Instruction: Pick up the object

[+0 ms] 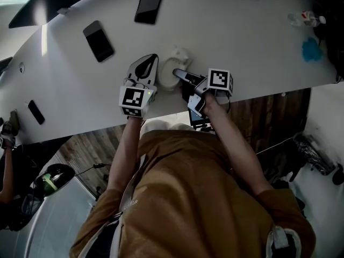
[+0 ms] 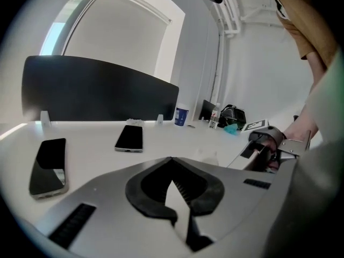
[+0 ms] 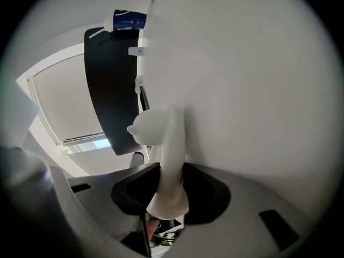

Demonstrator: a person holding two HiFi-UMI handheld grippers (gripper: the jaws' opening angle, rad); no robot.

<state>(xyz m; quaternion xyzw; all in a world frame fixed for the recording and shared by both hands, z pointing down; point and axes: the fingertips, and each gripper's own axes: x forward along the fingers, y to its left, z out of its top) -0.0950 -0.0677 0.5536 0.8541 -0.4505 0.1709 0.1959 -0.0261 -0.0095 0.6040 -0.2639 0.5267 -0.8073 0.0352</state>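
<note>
Looking down on a white table [image 1: 242,52] here. Got the right gripper [image 1: 181,77] clamped onto the white object [image 1: 173,67], close to the near edge of the table and roughly midway along it. Checked that gripper's own view: seeing both black pads [image 3: 134,191] pressed against the sides of its lower part, kept a fair way apart by its width, with a rounded, knobbly top poking out past the tips. Can't tell whether it's off the table or touching it.

Got the left gripper [image 2: 172,164] just beside the object on the left, by that same near edge. Closed tip to tip, gripping nothing at all.

Not much to read, honestly. Only seeing black-and-white square markers on the left cube [image 1: 133,98] and the right cube [image 1: 219,79].

Spotted a blue cup [image 2: 181,115] with white print near the far edge, beside a black panel [image 2: 97,93], but can't make out the wording. Same deal with a clear bottle [image 1: 307,19] wearing a reddish label toward the right end, plus a blue crumpled thing [image 1: 312,50] just nearer than it.

Also counting two dark phones lying flat, screens off: a far phone [image 1: 149,3] by the far edge and a left phone [image 1: 98,40] further left. Noticed a small black bar [image 1: 36,112] too, near the left near corner.
</note>
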